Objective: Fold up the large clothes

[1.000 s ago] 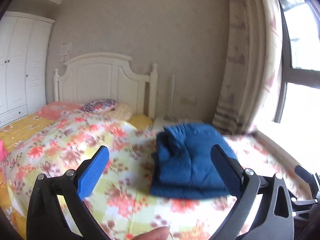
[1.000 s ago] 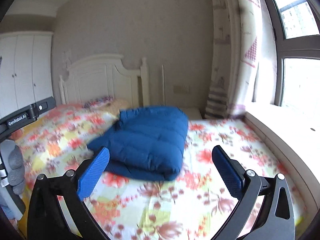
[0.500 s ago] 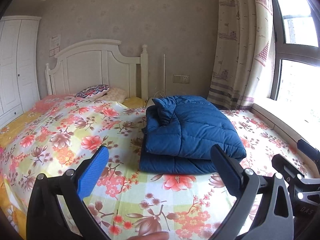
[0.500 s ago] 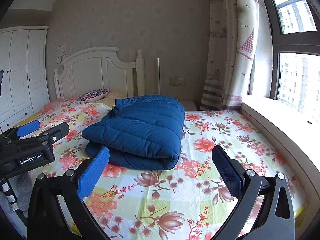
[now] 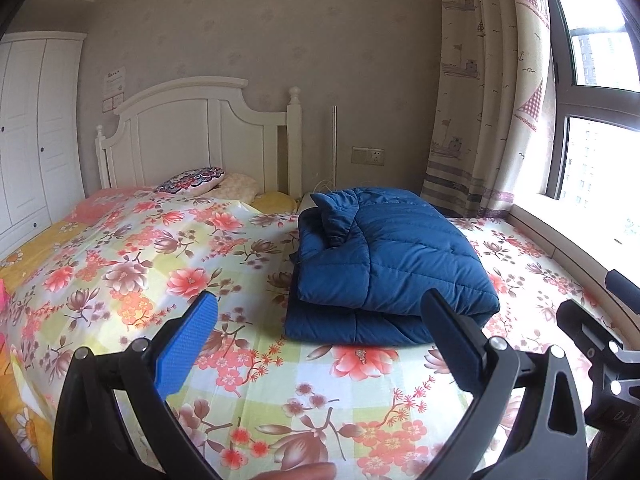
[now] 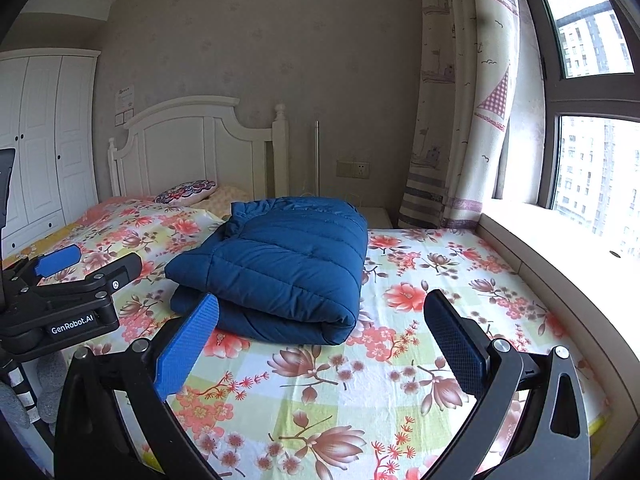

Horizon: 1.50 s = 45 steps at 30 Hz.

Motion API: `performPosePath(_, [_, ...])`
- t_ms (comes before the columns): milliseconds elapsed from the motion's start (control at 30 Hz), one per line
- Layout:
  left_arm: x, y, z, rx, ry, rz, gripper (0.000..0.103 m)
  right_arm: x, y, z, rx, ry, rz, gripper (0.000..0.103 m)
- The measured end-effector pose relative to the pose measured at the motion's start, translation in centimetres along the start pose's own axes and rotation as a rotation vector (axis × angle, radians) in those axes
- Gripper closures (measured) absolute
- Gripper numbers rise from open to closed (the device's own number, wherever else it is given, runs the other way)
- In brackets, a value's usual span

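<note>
**Colours, both views**

Jacket (image 5: pixel 384 256) is solid deep blue with quilted stitch lines. Bedsheet (image 5: pixel 132 264) has coral and pink flowers on pale yellow-green and white checks. My left gripper (image 5: pixel 320 332) and right gripper (image 6: pixel 322 332) have black frames and blue textured pads. Headboard (image 5: pixel 192 132) white, curtain (image 5: pixel 488 92) cream with a sailboat print, pillow (image 5: pixel 192 178) purple-patterned

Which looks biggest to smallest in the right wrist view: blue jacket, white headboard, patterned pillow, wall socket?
1. Blue jacket, folded on the bed and nearest the camera, which inflates it.
2. White headboard, farther back; its true size may rival the jacket's.
3. Patterned pillow.
4. Wall socket.
</note>
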<state>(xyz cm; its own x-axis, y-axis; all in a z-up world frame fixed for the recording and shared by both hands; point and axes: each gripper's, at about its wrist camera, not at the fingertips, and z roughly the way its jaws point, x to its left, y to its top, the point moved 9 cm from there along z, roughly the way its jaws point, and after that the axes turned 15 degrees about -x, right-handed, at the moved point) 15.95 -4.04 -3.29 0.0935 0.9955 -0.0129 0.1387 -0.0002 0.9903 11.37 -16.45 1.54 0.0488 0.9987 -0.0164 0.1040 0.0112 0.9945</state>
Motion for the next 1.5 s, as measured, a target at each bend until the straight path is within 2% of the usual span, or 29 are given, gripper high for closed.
performPosePath(1500, [0.17,-0.03,-0.53,-0.004,0.008,0.01,0.002,0.07,0.26,-0.19,0.004,0.001,0.003,0.004])
